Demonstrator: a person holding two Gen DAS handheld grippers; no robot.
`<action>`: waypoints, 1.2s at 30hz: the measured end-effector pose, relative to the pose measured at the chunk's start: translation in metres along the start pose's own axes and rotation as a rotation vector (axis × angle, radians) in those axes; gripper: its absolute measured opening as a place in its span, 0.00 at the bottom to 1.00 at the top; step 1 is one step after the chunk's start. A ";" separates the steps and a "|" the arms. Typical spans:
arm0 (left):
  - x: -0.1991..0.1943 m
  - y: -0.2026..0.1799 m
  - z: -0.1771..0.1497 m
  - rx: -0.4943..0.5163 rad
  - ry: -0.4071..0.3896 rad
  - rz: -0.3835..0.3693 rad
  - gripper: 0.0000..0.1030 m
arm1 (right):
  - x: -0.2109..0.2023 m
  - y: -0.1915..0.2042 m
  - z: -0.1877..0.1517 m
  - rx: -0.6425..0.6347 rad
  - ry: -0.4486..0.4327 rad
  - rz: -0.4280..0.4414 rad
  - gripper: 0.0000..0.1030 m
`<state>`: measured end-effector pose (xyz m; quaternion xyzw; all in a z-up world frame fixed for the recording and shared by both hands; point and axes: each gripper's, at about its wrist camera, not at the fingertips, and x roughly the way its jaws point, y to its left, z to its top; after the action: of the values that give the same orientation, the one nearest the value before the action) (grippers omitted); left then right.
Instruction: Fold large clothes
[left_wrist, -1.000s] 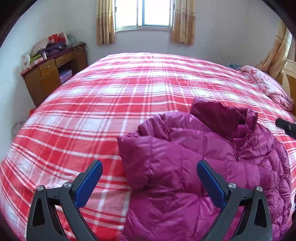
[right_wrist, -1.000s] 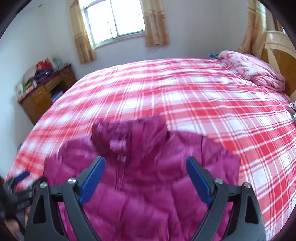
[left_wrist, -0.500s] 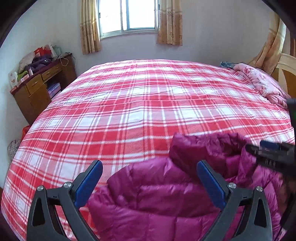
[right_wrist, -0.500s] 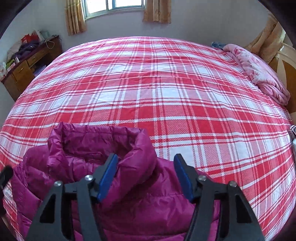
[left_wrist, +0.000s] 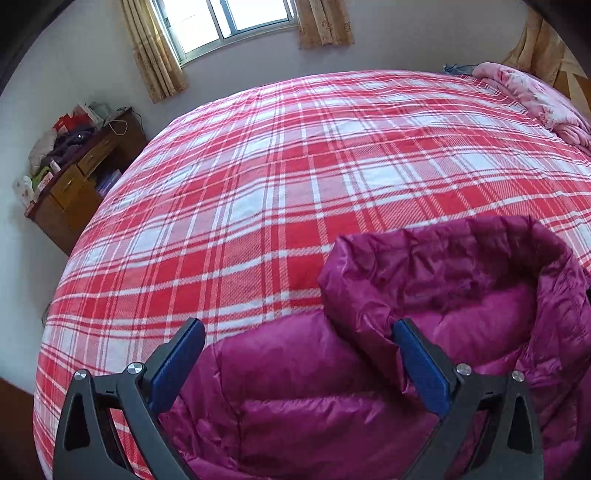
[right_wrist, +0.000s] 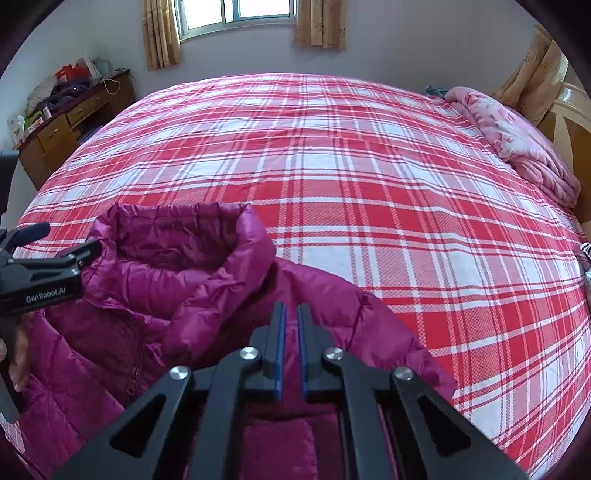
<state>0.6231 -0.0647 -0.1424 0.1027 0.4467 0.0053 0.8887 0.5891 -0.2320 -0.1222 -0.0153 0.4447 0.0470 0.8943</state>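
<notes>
At far left, against the wall, you have a wooden desk (left_wrist: 79, 184) piled with clothes and bags (right_wrist: 55, 90); its drawers are closed, and an open shelf under the top holds something bluish that is too small to make out. Past it, a curtained window (right_wrist: 236, 11) sits in the back wall.

The bed (left_wrist: 295, 177), under its red-and-white plaid cover, fills most of both views. The jacket (left_wrist: 314, 398), a magenta quilted one, lies at the bed's near edge with its collar (right_wrist: 177, 236) standing up toward the window and the zipper running down its front.

Your left gripper (left_wrist: 303, 365) has its jaws spread wide: the left finger (left_wrist: 177, 365) is over the jacket's shoulder edge by the plaid, the right finger (left_wrist: 421, 365) sits against the fold of the collar, and nothing is caught between them. In the right wrist view the same gripper shows at the left edge, beside the collar.

Your right gripper (right_wrist: 290, 354) has its jaws nearly pressed together, a thin gap left between the blue pads (right_wrist: 279, 354). It sits low on the jacket just right of the collar; you cannot tell whether fabric is pinched in the gap.

At far right, a pink floral quilt (right_wrist: 517, 144) is bunched by the headboard (right_wrist: 569, 118).
</notes>
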 end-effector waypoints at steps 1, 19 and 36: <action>0.003 0.005 -0.007 -0.008 0.009 -0.002 0.99 | -0.003 -0.001 0.000 0.008 -0.016 0.015 0.08; 0.013 0.025 -0.038 -0.055 0.066 -0.026 0.99 | 0.007 0.026 0.005 -0.087 -0.029 -0.051 0.09; -0.045 0.031 0.024 -0.173 -0.182 -0.068 0.99 | -0.002 0.006 -0.047 -0.161 -0.106 -0.086 0.06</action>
<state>0.6179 -0.0428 -0.0867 0.0105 0.3652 0.0043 0.9309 0.5503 -0.2295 -0.1492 -0.1038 0.3906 0.0448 0.9136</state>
